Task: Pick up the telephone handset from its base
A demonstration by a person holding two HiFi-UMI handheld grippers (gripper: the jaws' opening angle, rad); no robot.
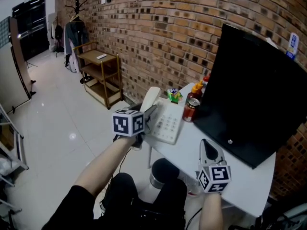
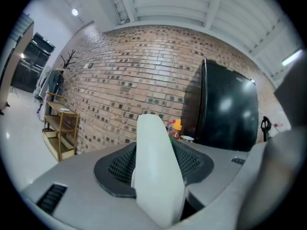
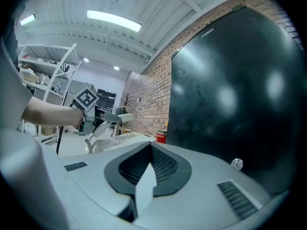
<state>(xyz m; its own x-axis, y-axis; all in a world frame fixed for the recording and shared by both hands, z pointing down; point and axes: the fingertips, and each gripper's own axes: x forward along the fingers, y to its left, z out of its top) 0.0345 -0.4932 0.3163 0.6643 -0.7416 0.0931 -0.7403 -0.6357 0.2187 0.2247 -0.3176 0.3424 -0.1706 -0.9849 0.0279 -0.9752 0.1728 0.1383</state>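
My left gripper [image 1: 148, 115] is shut on the white telephone handset [image 1: 151, 98], which is lifted and tilted above the left side of the white phone base [image 1: 167, 123]. In the left gripper view the handset [image 2: 156, 171] stands upright between the jaws, with both pads against it. From the right gripper view the handset [image 3: 123, 118] sits in the left gripper [image 3: 108, 121] above the base [image 3: 115, 142]. My right gripper [image 1: 207, 146] hovers over the white table [image 1: 240, 183] near its front edge, and its jaws [image 3: 146, 163] meet at the tips with nothing between them.
A large black monitor [image 1: 254, 104] fills the table's right side. A red can [image 1: 191, 110], an orange-capped bottle [image 1: 196, 90] and a small green toy [image 1: 174, 96] stand behind the phone. A wooden shelf cart [image 1: 101, 75] stands by the brick wall. A bin [image 1: 162, 172] is under the table.
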